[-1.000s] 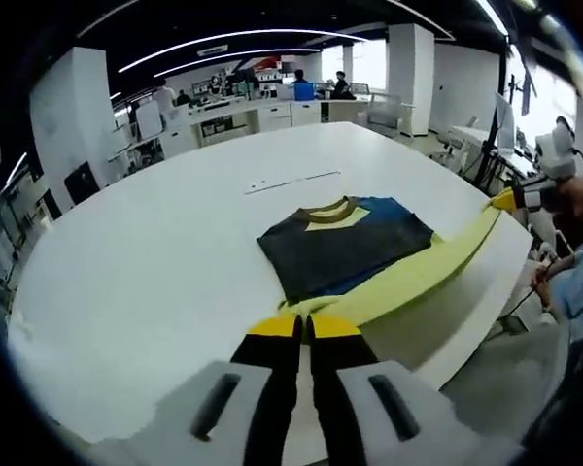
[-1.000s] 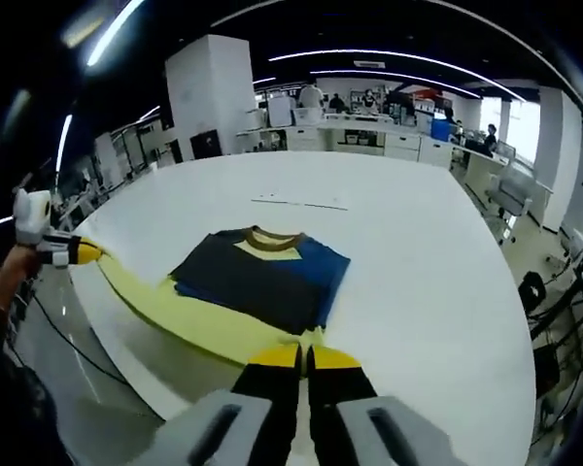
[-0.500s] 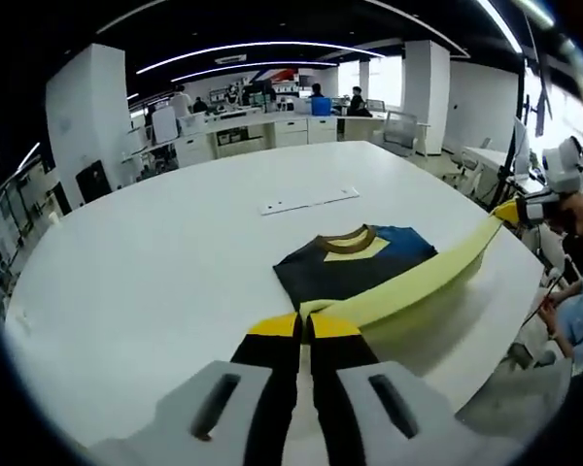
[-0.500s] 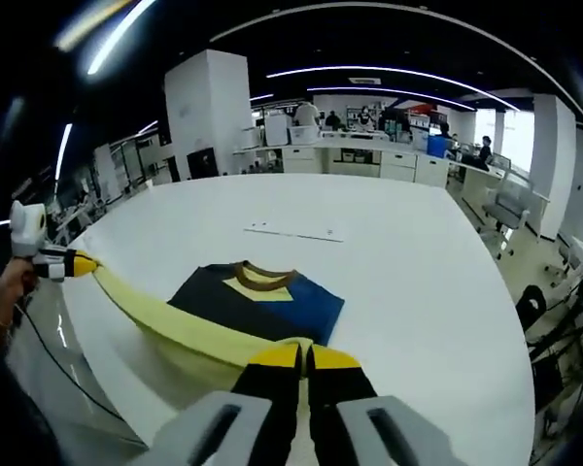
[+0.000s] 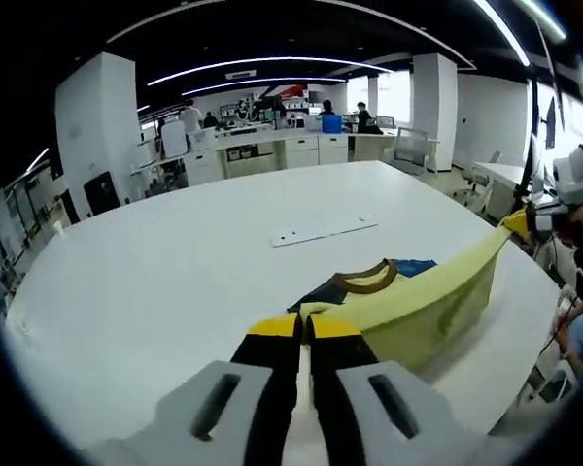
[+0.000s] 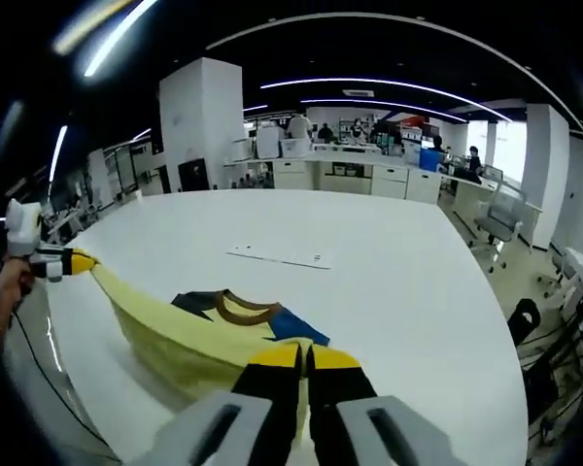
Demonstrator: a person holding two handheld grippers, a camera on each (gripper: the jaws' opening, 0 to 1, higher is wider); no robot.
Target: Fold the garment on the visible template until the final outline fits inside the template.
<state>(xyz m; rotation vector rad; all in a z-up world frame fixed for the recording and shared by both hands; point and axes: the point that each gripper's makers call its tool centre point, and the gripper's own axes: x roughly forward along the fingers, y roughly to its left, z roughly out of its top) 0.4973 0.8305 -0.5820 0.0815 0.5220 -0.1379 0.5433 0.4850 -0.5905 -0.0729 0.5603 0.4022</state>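
Moved: hem (image 5: 418, 291) lifted higher, now hiding most of shirt (image 5: 364, 282)
Left gripper (image 5: 303, 325): clamped on hem
Right gripper (image 6: 303, 354): clamped on hem
Table (image 5: 175, 272): white

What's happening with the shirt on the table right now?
A person holds the garment by its yellow hem, stretched between the left gripper and the right gripper, both shut on it. The lifted hem hangs over the white table, with the brown collar beyond it. The fold isn't finished.

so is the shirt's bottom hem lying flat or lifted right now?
Lifted. Both hand-held grippers, left and right, are shut on the yellow hem, holding it taut above the table; the collar end still lies flat.
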